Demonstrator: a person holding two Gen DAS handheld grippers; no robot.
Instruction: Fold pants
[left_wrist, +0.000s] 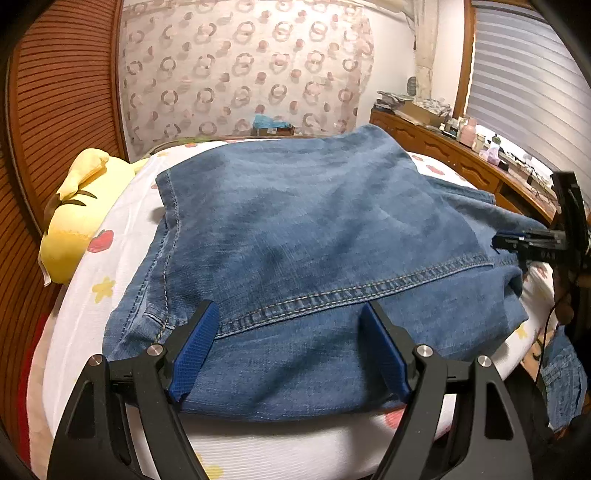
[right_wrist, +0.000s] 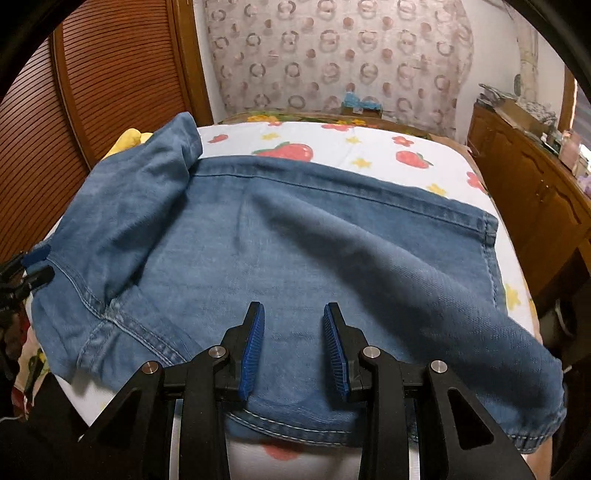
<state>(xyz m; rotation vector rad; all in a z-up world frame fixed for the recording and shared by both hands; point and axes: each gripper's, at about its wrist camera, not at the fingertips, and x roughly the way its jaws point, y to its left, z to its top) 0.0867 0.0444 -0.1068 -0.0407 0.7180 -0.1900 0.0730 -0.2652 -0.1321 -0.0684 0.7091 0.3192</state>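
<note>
Blue denim pants (left_wrist: 314, 221) lie partly folded on the bed, one layer turned over another along a stitched seam. My left gripper (left_wrist: 290, 308) stands wide open over the near edge of the denim, pressing on nothing. Seen in the right wrist view, the pants (right_wrist: 295, 240) spread across the sheet, with a leg trailing off to the right. My right gripper (right_wrist: 294, 308) hovers over them with its jaws partly apart and only flat cloth below the gap. The right gripper (left_wrist: 496, 240) also shows at the pants' right edge, and the left gripper (right_wrist: 42, 265) at their left edge.
The bed sheet (right_wrist: 369, 147) is white with strawberries and stars. A yellow plush toy (left_wrist: 74, 214) lies at the bed's left, beside a slatted wooden door (left_wrist: 55, 110). A cluttered wooden dresser (left_wrist: 461, 155) runs along the right. A patterned curtain (left_wrist: 240, 74) hangs behind.
</note>
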